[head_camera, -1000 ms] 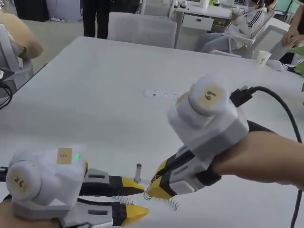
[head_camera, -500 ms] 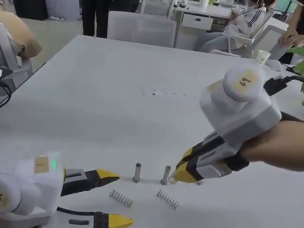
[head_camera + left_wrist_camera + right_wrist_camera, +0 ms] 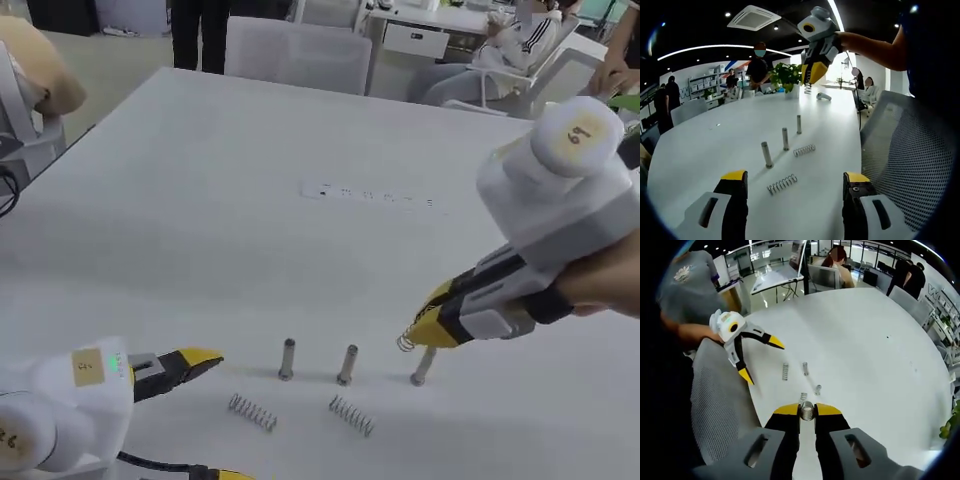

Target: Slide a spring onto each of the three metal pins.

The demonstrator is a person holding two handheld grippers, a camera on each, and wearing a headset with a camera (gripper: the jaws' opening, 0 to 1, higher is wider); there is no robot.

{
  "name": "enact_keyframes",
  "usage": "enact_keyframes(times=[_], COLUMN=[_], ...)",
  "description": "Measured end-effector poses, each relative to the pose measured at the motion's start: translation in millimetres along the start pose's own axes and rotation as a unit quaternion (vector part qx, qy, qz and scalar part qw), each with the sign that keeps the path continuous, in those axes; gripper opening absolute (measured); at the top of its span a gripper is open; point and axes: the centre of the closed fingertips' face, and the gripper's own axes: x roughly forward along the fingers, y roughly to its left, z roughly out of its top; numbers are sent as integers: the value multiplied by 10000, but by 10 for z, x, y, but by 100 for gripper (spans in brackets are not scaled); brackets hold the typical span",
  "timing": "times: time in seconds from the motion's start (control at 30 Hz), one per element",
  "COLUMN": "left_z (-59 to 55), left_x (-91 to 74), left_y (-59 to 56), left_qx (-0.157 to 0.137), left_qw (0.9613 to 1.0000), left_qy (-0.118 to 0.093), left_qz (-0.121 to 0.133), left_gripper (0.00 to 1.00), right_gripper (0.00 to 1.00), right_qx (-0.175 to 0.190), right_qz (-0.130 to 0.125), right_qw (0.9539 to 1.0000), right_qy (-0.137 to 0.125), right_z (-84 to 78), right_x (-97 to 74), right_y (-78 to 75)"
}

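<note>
Three short metal pins stand in a row on the white table: left pin (image 3: pixel 287 358), middle pin (image 3: pixel 347 364), right pin (image 3: pixel 422 365). All three are bare. Two springs lie in front of them, one (image 3: pixel 250 411) on the left and one (image 3: pixel 351 415) on the right. My right gripper (image 3: pixel 412 338) is shut on a third spring (image 3: pixel 807 411), held just above and left of the right pin. My left gripper (image 3: pixel 795 176) stands open at the near left with nothing between its jaws, short of the left pin (image 3: pixel 767 154) and the nearer spring (image 3: pixel 782 184).
The table (image 3: pixel 250 200) reaches far back, with a white power strip (image 3: pixel 365 193) lying on it. Chairs and seated people (image 3: pixel 520 45) are beyond the far edge. A mesh chair back (image 3: pixel 905 150) stands close on the near side.
My right gripper has carried its spring from beside the left pin to the right and upward, over the right pin. My left gripper has drawn back toward the near left.
</note>
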Motion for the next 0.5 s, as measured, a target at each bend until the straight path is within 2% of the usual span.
enact_keyframes(times=[0.1,0.23,0.37,0.5], left_z=[-15,-2,1,11], left_x=[-7,-19,-26,-32], left_y=[14,18,11,15], left_qx=[-2,-13,30,19], left_qw=[10000,10000,10000,9999], left_qy=[21,4,19,0], left_qz=[44,85,91,108], left_gripper=[77,79,80,81], right_gripper=[8,8,8,8], right_qx=[68,91,151,201], right_qz=[-138,-344,-431,-399], right_qw=[9999,9989,9975,9968], right_qy=[50,290,543,665], right_z=[-28,-141,-262,-324], right_x=[-35,-17,29,126], right_y=[-133,-321,-448,-511])
